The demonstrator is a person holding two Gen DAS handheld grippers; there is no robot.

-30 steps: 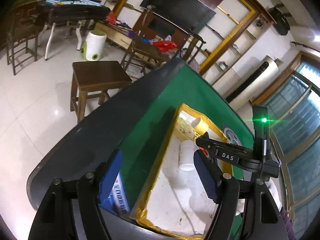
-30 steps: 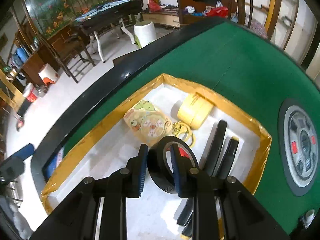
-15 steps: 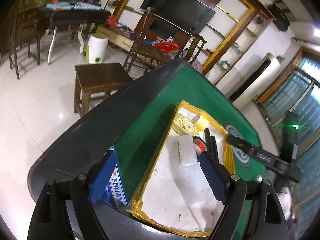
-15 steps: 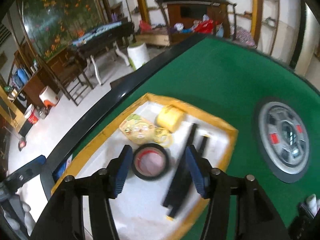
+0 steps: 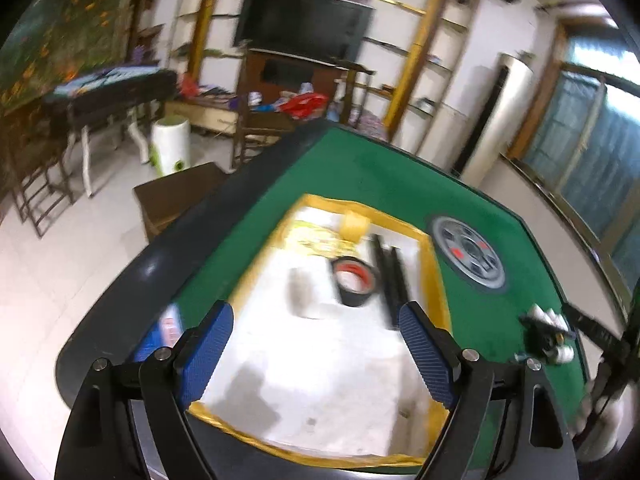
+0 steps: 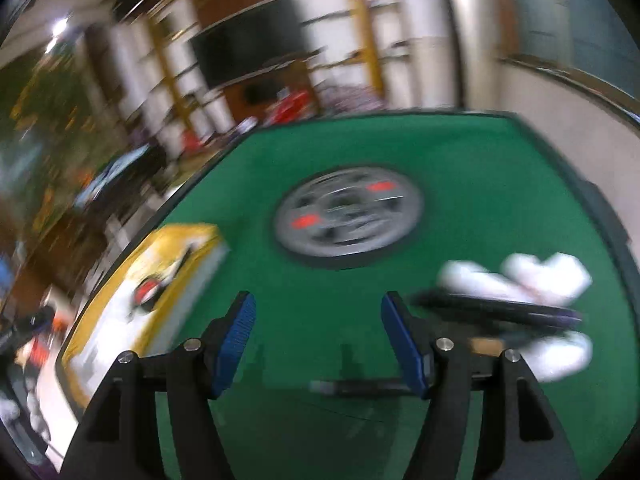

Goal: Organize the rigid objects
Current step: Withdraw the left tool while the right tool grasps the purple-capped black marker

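A white tray with a yellow taped rim [image 5: 427, 280] lies on the green table. In it lie a black tape roll [image 5: 354, 282], a white bottle [image 5: 306, 292], a yellow tape roll [image 5: 354, 226], a patterned tin [image 5: 316, 238] and black sticks [image 5: 390, 276]. My left gripper [image 5: 316, 344] is open and empty above the tray's near part. My right gripper [image 6: 318, 344] is open and empty over bare green felt. Blurred white bottles [image 6: 516, 280] and a dark stick [image 6: 500, 308] lie to its right. The tray [image 6: 120, 300] shows at the left in the right wrist view.
A grey round hub [image 6: 346, 216] sits in the table's middle and shows in the left wrist view [image 5: 468, 258] too. A blue box [image 5: 160, 330] lies on the table's dark rim. A wooden stool [image 5: 176, 196] and chairs stand on the floor beyond.
My right gripper let go of the black tape roll in the tray, opened, and swung right over the green felt toward the white bottles. My left gripper moved right over the tray.
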